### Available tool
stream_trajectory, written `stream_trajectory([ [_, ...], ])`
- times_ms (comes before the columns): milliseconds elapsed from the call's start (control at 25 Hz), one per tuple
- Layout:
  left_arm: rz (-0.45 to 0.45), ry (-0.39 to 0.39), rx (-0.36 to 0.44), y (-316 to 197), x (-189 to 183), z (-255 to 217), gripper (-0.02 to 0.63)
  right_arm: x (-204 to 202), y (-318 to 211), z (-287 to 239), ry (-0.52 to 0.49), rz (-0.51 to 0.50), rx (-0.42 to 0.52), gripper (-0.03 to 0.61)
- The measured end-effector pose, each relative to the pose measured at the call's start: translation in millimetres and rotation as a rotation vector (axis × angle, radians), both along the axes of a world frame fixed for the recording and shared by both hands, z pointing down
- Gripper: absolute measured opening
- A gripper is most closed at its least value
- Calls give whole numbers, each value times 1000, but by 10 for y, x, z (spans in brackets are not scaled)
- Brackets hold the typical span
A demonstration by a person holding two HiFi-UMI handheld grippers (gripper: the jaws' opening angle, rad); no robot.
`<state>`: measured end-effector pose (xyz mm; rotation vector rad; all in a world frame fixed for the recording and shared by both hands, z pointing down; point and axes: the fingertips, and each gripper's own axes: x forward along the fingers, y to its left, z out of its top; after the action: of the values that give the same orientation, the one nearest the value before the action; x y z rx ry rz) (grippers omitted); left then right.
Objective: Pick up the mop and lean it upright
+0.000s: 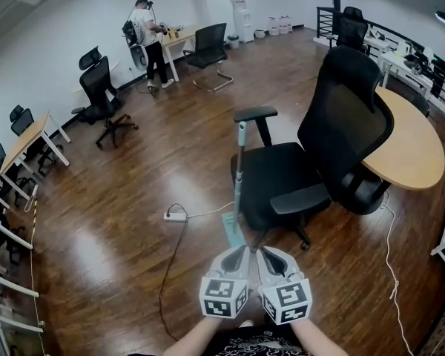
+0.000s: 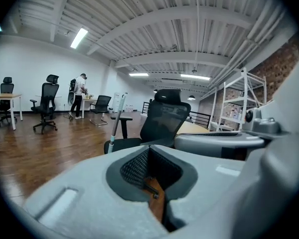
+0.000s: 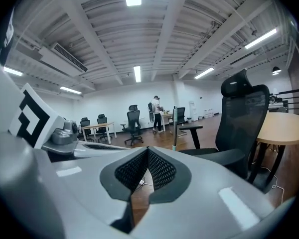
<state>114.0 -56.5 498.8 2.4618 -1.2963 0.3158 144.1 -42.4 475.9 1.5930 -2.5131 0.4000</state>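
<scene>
Glossy dark wooden floor (image 1: 119, 228) carries the pale teal long-handled mop (image 1: 239, 176), leaning upright against a black mesh office chair (image 1: 334, 139), at 12 o'clock from the left gripper (image 1: 239, 251) and right gripper (image 1: 262, 251), both pressed together, empty.

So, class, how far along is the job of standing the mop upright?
Done: the mop stands upright, its handle apparently leaning against the black office chair, head on the floor. In hand: nothing; the left claw and right claw are shut, empty and clear of the mop. Left: seemingly nothing.
</scene>
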Motion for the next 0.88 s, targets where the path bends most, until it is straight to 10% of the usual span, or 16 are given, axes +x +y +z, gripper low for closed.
stream_trajectory([
  [880,-207,-34,37,-1364,237,-88,3,292,-1786,133,-50,-175,-5,67],
])
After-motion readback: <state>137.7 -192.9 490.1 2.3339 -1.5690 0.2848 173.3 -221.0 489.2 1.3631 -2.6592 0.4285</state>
